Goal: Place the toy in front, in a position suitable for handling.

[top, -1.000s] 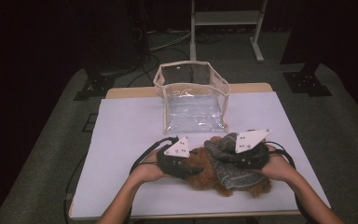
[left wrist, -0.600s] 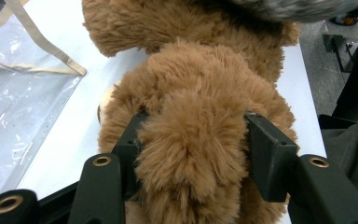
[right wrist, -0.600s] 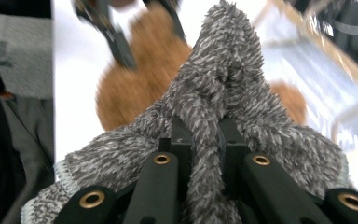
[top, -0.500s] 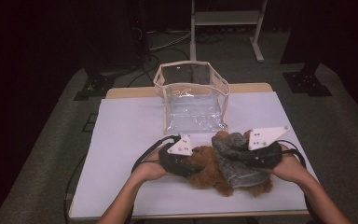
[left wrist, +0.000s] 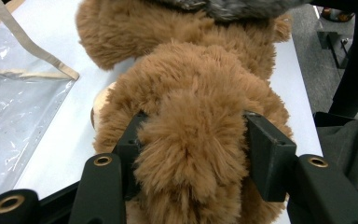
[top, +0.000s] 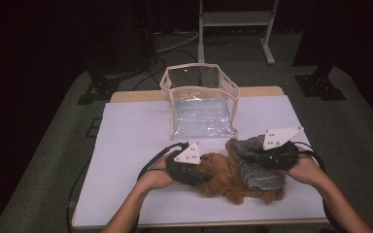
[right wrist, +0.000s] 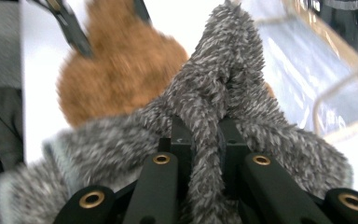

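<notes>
A brown plush bear [top: 222,175] lies on the white table near its front edge. A grey fuzzy knit garment [top: 253,160] covers its right part. My left gripper [top: 205,175] is shut on a furry brown limb of the bear [left wrist: 191,140], its pads pressing into the fur from both sides. My right gripper [top: 250,154] is shut on a pinched fold of the grey garment [right wrist: 209,130] and holds it a little off the bear [right wrist: 116,70]. In the right gripper view the other gripper's black jaws show behind the bear.
A clear plastic bag with beige trim [top: 200,99] stands open at the back middle of the table [top: 131,145]; its edge [left wrist: 23,70] lies close to the bear. A metal rack stands on the floor behind. Cables trail off both grippers.
My right gripper has moved to the right with the grey garment, pulling it across the bear. The left gripper has stayed in place on the bear.
</notes>
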Action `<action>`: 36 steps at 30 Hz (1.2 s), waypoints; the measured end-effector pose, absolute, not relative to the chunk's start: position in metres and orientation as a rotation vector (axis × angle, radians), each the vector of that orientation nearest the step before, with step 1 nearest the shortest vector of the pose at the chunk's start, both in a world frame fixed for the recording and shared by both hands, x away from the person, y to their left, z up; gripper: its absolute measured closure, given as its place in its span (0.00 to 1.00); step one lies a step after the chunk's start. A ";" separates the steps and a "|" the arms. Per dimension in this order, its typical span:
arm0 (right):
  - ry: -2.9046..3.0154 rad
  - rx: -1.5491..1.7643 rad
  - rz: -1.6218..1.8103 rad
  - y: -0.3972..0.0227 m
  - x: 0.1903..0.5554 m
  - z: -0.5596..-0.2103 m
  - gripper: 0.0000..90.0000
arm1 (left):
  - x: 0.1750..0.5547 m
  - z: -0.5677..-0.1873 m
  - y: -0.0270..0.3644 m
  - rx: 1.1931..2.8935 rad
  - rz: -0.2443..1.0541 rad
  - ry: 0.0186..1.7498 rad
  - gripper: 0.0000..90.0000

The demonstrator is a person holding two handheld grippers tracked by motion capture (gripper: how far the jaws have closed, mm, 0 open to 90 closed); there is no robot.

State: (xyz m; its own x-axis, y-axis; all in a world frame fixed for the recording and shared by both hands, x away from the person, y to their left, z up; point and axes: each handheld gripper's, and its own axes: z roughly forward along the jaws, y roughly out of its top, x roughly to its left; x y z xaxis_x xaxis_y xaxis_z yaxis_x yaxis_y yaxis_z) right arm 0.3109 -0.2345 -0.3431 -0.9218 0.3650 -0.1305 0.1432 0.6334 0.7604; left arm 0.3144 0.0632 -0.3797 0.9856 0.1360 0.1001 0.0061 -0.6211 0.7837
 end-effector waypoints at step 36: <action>2.664 0.238 1.139 -0.187 0.312 -0.351 0.89 | 0.323 -0.396 0.076 2.082 0.147 0.112 0.51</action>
State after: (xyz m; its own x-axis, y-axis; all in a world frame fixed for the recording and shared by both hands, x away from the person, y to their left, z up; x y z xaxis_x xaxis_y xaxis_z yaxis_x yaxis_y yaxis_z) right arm 0.3120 -0.1872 -0.3505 -0.9594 0.2391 -0.1494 0.0571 0.6839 0.7274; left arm 0.3226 0.0757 -0.3959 0.9883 0.1410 0.0587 0.0185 -0.4921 0.8704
